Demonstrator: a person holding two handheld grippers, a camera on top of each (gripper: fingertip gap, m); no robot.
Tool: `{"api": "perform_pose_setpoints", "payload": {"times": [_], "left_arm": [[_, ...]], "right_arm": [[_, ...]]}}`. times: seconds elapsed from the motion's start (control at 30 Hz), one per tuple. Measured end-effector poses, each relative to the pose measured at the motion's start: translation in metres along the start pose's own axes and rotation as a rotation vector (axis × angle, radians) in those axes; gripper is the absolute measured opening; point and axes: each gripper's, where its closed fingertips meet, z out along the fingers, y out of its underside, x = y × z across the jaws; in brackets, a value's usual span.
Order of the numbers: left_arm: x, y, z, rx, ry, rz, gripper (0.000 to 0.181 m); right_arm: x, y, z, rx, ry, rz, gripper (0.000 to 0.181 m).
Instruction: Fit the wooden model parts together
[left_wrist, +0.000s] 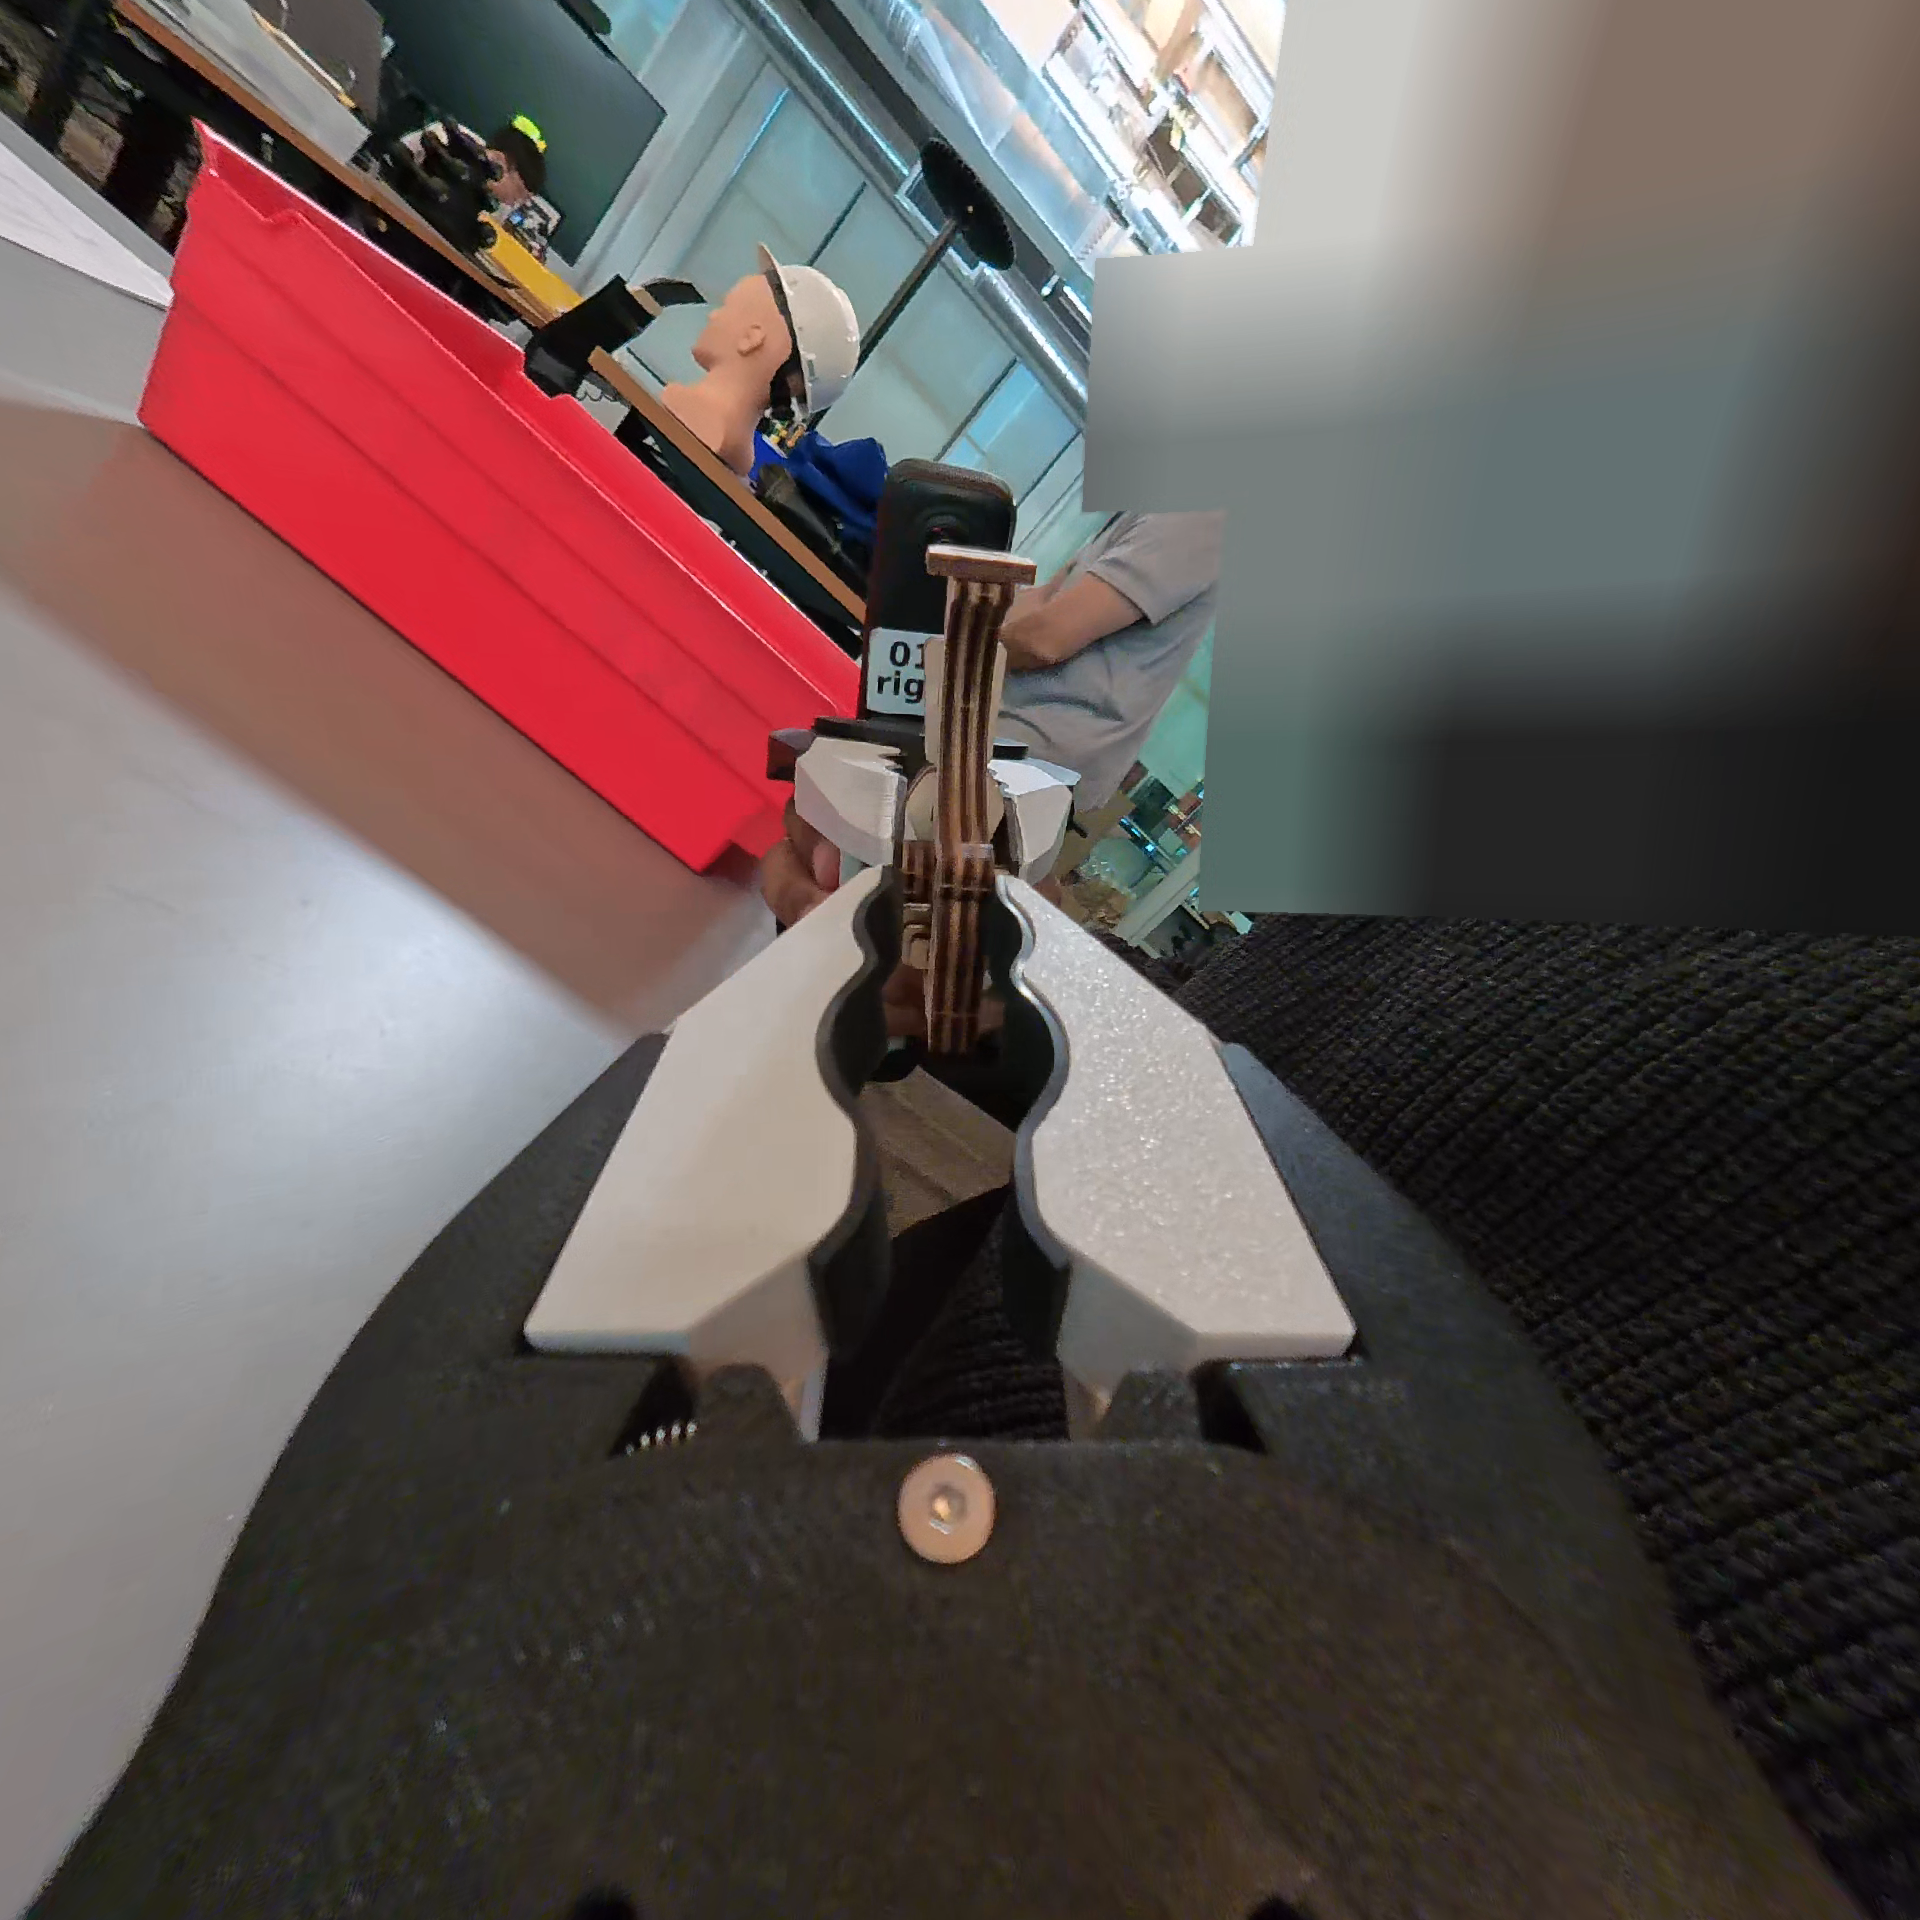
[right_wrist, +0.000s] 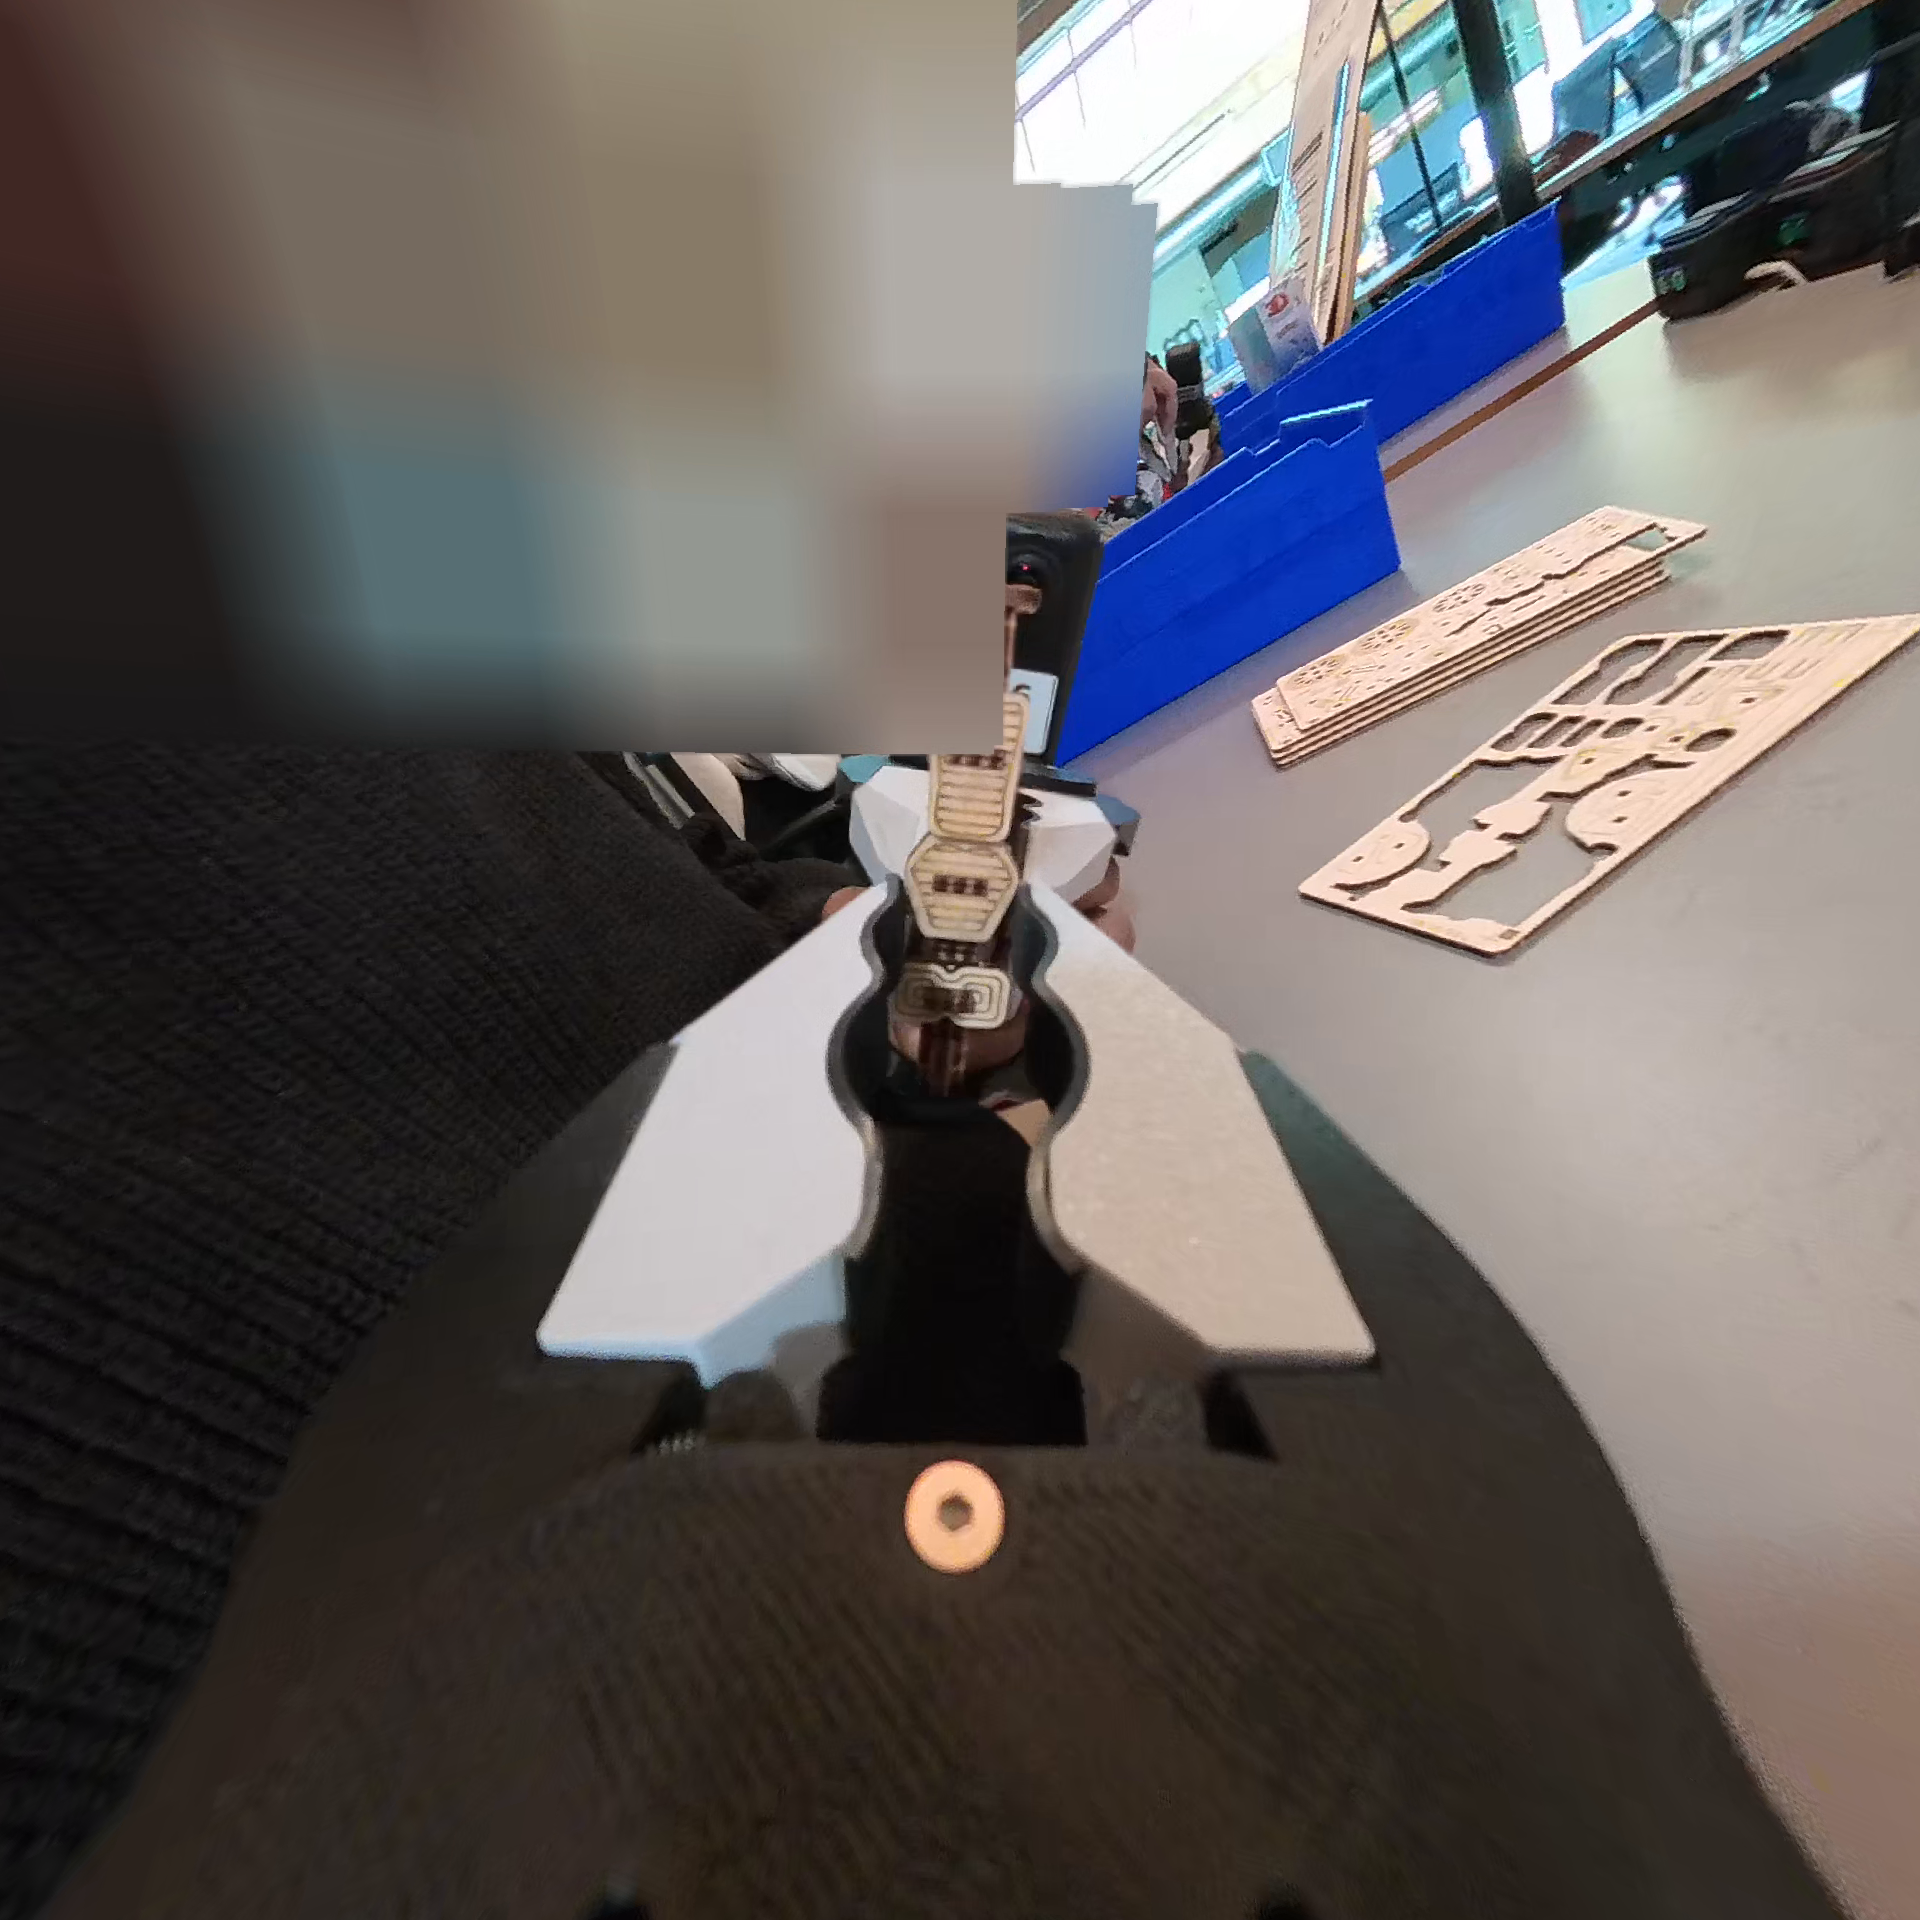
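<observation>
left tongs (left_wrist: 943, 914) | nipping wooden model (left_wrist: 961, 831) (edge-on) | right tongs (right_wrist: 951, 925) | gripping it, facing

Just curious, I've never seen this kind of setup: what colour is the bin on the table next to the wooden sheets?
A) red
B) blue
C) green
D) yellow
B: in the right wrist view a blue bin stands on the table just behind the flat wooden sheets.
</observation>
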Motion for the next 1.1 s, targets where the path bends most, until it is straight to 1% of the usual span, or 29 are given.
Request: {"api": "perform_pose_setpoints", "payload": {"times": [0.17, 0.33, 0.4, 0.5, 0.57, 0.67, 0.7, 0.73, 0.87, 0.97, 1.1], "left_arm": [[-0.001, 0.0, 0.001, -0.007, -0.016, 0.013, 0.014], [-0.001, 0.0, 0.002, -0.005, -0.038, 0.037, 0.014], [-0.001, -0.001, 0.001, -0.001, -0.056, 0.081, 0.014], [0.003, -0.005, -0.001, -0.007, -0.108, 0.249, 0.014], [0.004, -0.006, -0.003, -0.042, -0.171, 0.42, 0.014], [0.003, -0.008, -0.007, -0.109, -0.302, 0.746, 0.014], [0.003, -0.008, -0.008, -0.13, -0.327, 0.825, 0.014], [0.004, -0.007, -0.008, -0.139, -0.337, 0.863, 0.015], [0.009, -0.009, -0.008, -0.113, -0.31, 0.852, 0.014], [0.014, -0.007, -0.007, -0.12, -0.285, 0.875, 0.014], [0.023, -0.001, -0.005, -0.13, -0.226, 0.893, 0.014]], "right_arm": [[0.003, 0.001, -0.001, 0.007, -0.002, 0.019, 0.021], [0.003, 0.003, 0.002, -0.005, 0.014, 0.014, 0.034], [0.002, 0.002, 0.003, -0.004, 0.018, -0.005, 0.036], [-0.001, -0.003, 0.002, 0.016, 0.016, -0.053, 0.037], [0.0, -0.005, 0.001, 0.018, 0.04, -0.101, 0.044], [0.003, -0.007, -0.002, 0.015, 0.083, -0.168, 0.053], [0.004, -0.009, -0.003, 0.021, 0.093, -0.188, 0.056], [0.004, -0.011, -0.003, 0.027, 0.102, -0.205, 0.057], [0.003, -0.012, -0.003, 0.026, 0.116, -0.256, 0.058], [-0.004, -0.009, 0.0, 0.001, 0.111, -0.342, 0.056], [-0.014, -0.007, 0.003, -0.016, 0.117, -0.497, 0.045]]}}
